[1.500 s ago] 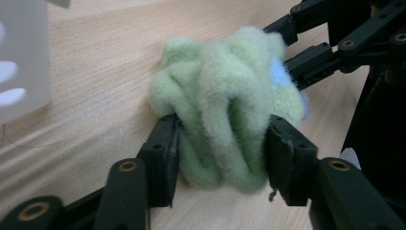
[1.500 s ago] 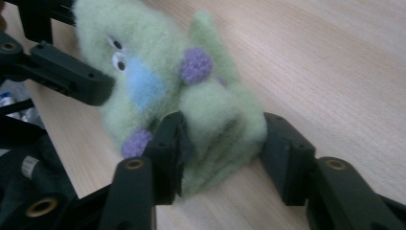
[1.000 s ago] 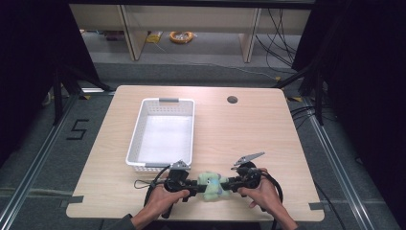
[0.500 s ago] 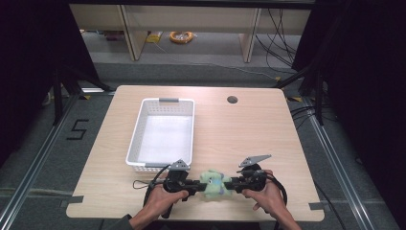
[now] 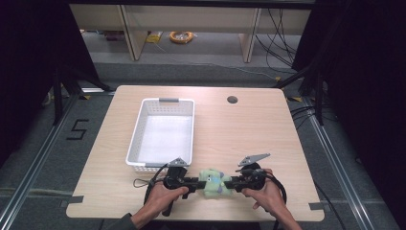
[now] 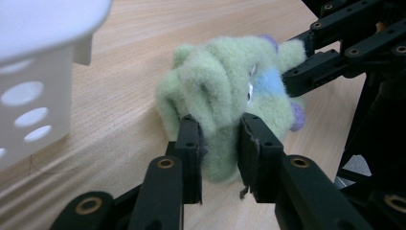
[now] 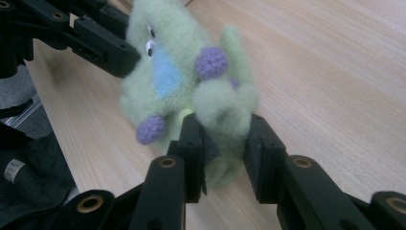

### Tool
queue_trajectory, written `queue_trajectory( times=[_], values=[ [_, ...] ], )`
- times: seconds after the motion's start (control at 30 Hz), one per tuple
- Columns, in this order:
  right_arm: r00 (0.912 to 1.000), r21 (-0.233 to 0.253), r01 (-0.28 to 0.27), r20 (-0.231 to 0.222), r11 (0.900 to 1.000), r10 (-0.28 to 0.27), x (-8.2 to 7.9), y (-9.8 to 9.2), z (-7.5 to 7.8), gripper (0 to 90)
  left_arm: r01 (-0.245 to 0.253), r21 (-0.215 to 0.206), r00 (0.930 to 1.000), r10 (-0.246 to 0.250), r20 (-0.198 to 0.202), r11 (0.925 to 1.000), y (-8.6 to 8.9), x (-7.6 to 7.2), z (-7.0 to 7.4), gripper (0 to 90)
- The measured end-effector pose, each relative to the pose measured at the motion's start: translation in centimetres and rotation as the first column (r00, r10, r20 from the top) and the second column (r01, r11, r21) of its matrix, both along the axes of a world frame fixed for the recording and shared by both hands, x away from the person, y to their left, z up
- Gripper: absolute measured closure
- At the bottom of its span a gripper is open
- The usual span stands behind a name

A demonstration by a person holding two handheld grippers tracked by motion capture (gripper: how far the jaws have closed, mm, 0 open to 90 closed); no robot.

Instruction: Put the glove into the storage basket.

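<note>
Together, the left gripper (image 5: 195, 182) and right gripper (image 5: 229, 182) each clenched one side of the green plush toy (image 5: 213, 181), which sat between them, the white basket (image 5: 139, 131) just beyond the left one.

Over the last second both hands have drawn back toward the near edge of the table (image 5: 268, 124), taking the green plush toy (image 5: 214, 180) with them. The left gripper (image 5: 195, 181) and right gripper (image 5: 229, 182) now sit a little farther from the white basket (image 5: 139, 125), and the gap between toy and basket has widened slightly.
</note>
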State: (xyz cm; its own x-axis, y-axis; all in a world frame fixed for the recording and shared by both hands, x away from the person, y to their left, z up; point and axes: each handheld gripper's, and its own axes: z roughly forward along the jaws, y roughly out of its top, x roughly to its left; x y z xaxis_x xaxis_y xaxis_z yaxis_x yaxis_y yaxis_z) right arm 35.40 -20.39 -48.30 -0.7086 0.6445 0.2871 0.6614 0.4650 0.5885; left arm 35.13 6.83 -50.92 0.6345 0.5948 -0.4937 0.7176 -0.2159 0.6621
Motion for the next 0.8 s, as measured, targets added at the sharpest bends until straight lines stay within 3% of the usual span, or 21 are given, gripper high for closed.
queue_trajectory(
  times=[0.1, 0.2, 0.33, 0.43, 0.53, 0.57, 0.63, 0.8],
  values=[
    [0.9999, -0.002, 0.012, -0.001, 1.000, -0.012, 0.03, 0.02, -0.17, 71.4, -0.012, 0.006, 0.9997, 0.012, -0.023, 0.9999, 0.02, 0.32, -0.29, 50.6],
    [0.9999, 0.002, 0.011, -0.001, 1.000, -0.011, 0.18, 0.08, -0.29, 71.3, -0.001, 0.008, 0.9994, 0.002, -0.035, 1.0000, -0.16, 0.29, -0.46, 48.4],
    [1.0000, -0.019, 0.002, -0.006, 1.000, -0.003, 0.39, 0.17, -0.31, 71.3, 0.003, 0.022, 0.9993, -0.002, -0.038, 0.9997, -0.67, 0.04, -0.51, 54.1],
    [0.9999, -0.009, 0.010, 0.000, 1.000, -0.010, 0.39, 0.20, -0.45, 71.3, 0.018, -0.009, 0.9979, -0.019, -0.062, 0.9998, -0.67, 0.23, -0.74, 58.8],
    [0.9999, 0.000, 0.014, -0.002, 1.000, -0.014, 0.37, 0.25, -0.49, 71.3, 0.009, -0.012, 0.9973, -0.010, -0.073, 0.9999, -0.51, 0.38, -0.86, 63.0],
    [0.9999, -0.001, 0.014, 0.000, 1.000, -0.014, 0.39, 0.27, -0.50, 71.3, 0.015, -0.035, 0.9969, -0.017, -0.077, 0.9993, -0.46, 0.46, -0.99, 64.9],
    [0.9999, -0.002, 0.012, 0.001, 1.000, -0.012, 0.41, 0.29, -0.51, 71.3, 0.025, -0.043, 0.9969, -0.028, -0.074, 0.9988, -0.38, 0.49, -0.99, 68.3],
    [1.0000, -0.009, 0.002, -0.003, 1.000, -0.002, 0.39, 0.14, -0.27, 71.5, 0.059, -0.024, 0.9980, -0.059, -0.024, 0.9980, -0.36, 0.16, -0.36, 76.1]
  ],
)
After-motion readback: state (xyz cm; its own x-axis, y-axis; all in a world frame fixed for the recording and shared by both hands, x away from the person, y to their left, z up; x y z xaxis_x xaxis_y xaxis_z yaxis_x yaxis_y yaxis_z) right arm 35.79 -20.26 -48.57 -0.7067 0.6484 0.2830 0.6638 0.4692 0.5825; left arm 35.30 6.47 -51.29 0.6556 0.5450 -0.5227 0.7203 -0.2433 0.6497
